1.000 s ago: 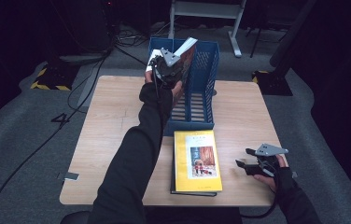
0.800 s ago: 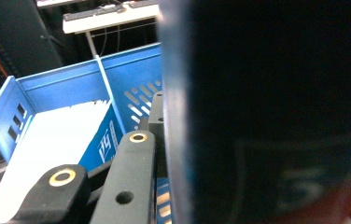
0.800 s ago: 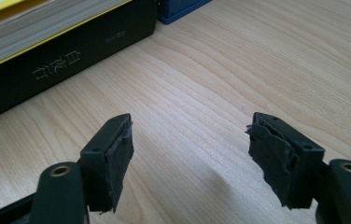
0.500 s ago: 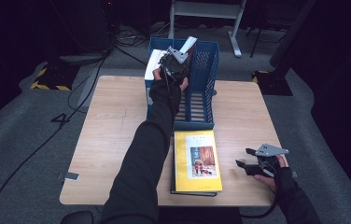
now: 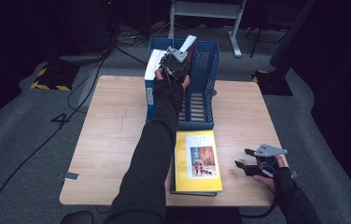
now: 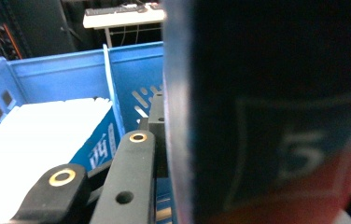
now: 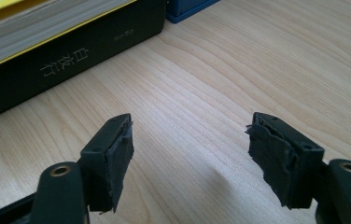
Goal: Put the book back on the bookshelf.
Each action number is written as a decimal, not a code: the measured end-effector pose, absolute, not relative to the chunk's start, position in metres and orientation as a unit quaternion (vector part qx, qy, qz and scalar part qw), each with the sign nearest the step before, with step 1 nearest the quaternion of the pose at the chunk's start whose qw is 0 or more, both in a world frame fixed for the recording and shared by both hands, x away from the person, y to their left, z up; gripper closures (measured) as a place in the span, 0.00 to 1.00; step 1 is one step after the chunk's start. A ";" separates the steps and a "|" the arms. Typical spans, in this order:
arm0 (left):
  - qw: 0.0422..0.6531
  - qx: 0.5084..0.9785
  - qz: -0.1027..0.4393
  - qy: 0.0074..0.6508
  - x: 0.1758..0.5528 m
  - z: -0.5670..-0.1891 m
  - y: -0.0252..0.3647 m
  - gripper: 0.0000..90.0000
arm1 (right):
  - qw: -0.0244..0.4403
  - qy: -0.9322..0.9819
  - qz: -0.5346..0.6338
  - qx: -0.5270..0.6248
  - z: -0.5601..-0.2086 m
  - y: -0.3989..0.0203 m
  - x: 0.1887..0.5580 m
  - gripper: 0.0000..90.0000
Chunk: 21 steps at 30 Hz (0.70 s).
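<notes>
Dark book (image 6: 276, 116) in left gripper (image 5: 176, 63) lower into blue rack (image 5: 206, 70).

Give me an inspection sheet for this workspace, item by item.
Surface: wooden table, bare at the left.
Job's things: dark book held over the blue file rack; a white-paged book stands in the rack's left slot; yellow book lies on a black book at the near edge.
Clutter: nothing seen.
Grippers: left gripper shut on the dark book; right gripper open, low over the table.
Cables: one trails from the right gripper; more on the floor.
Surroundings: dark room, grey floor, white stand behind.
</notes>
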<state>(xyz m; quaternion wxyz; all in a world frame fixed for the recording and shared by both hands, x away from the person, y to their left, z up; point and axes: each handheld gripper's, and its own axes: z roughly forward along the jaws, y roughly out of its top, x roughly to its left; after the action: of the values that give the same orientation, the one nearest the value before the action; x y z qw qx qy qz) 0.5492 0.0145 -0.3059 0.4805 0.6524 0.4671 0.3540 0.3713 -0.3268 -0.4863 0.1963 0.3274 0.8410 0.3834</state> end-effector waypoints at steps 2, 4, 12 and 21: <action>0.475 0.654 0.356 0.469 0.552 -0.310 0.011 0.82 | 0.195 0.842 0.383 0.326 -0.486 -0.327 0.371 0.35; 0.476 0.652 0.356 0.470 0.553 -0.314 0.009 0.82 | 0.195 0.841 0.384 0.326 -0.486 -0.327 0.371 0.35; 0.472 0.653 0.354 0.475 0.556 -0.330 0.005 0.82 | 0.193 0.841 0.388 0.324 -0.486 -0.328 0.371 0.35; 0.478 0.654 0.338 0.479 0.547 -0.354 0.009 0.82 | 0.192 0.843 0.385 0.322 -0.487 -0.326 0.371 0.36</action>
<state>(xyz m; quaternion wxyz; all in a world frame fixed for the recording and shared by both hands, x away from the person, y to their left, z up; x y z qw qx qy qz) 0.5472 0.0093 -0.3544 0.4784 0.6536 0.4792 0.3381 0.3710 -0.3264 -0.4871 0.1925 0.3216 0.8434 0.3850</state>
